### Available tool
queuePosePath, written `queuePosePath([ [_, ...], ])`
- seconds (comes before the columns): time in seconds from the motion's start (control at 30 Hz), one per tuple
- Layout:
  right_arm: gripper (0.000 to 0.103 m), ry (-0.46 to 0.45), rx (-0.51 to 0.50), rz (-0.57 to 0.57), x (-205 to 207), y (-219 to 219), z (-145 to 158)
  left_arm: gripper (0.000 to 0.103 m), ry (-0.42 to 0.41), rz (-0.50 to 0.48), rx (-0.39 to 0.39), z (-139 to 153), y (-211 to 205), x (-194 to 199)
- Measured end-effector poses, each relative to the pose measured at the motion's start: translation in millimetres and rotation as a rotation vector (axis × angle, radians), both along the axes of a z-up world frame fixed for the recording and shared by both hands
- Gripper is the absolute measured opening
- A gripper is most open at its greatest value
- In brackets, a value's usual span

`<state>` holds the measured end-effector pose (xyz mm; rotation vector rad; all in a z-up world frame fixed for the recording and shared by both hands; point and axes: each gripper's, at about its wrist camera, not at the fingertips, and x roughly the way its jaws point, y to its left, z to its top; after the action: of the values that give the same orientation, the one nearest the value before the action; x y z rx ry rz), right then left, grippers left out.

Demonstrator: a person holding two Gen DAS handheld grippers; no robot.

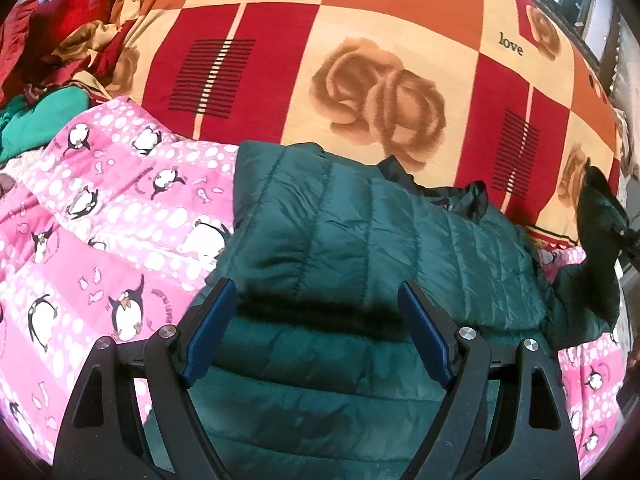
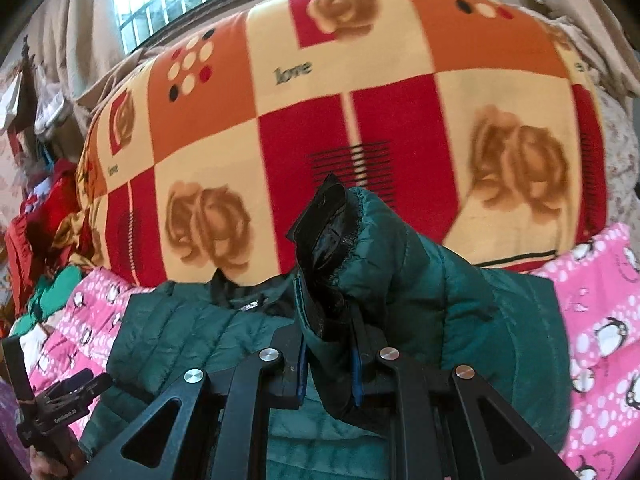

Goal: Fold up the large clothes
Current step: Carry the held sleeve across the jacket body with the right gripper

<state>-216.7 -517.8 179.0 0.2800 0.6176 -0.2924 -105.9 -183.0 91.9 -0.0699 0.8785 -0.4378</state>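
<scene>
A: Where's the jacket (image 1: 360,232)?
B: Flat on the pink penguin blanket (image 1: 100,216), near edge of the bed, collar toward the rose-check blanket (image 1: 360,80) behind it.
A: Jaws?
B: Right gripper (image 2: 329,360) clenched on the sleeve cuff (image 2: 332,240), holding it up off the body. Left gripper (image 1: 316,320) released, jaws wide, hovering over the near hem.
A: Handling?
B: I'd guess light, puffy, slick shell. Quilting springs back, so folds likely won't stay unless pressed. Best grip is probably cuff, hem or seam lines; mid-panel fabric would likely slide out.
</scene>
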Motion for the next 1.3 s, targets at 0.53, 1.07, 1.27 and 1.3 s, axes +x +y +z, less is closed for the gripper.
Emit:
queuePosePath([
  [0.53, 0.015, 0.108, 0.058, 0.169, 79, 74, -51, 0.083, 0.021, 0.025, 0.034, -19, 6, 31],
  [1.07, 0.015, 0.178, 0.183, 0.34, 138, 134, -88, 0.083, 0.047, 0.033, 0.015, -30, 21, 43],
  [1.27, 0.023, 0.192, 0.36, 0.344, 148, 129, -115, 0.083, 0.062, 0.035, 0.004, -32, 22, 44],
  [1.3, 0.033, 0.18, 0.385, 0.347, 147, 128, -114, 0.083, 0.063, 0.034, 0.0, -32, 22, 43],
])
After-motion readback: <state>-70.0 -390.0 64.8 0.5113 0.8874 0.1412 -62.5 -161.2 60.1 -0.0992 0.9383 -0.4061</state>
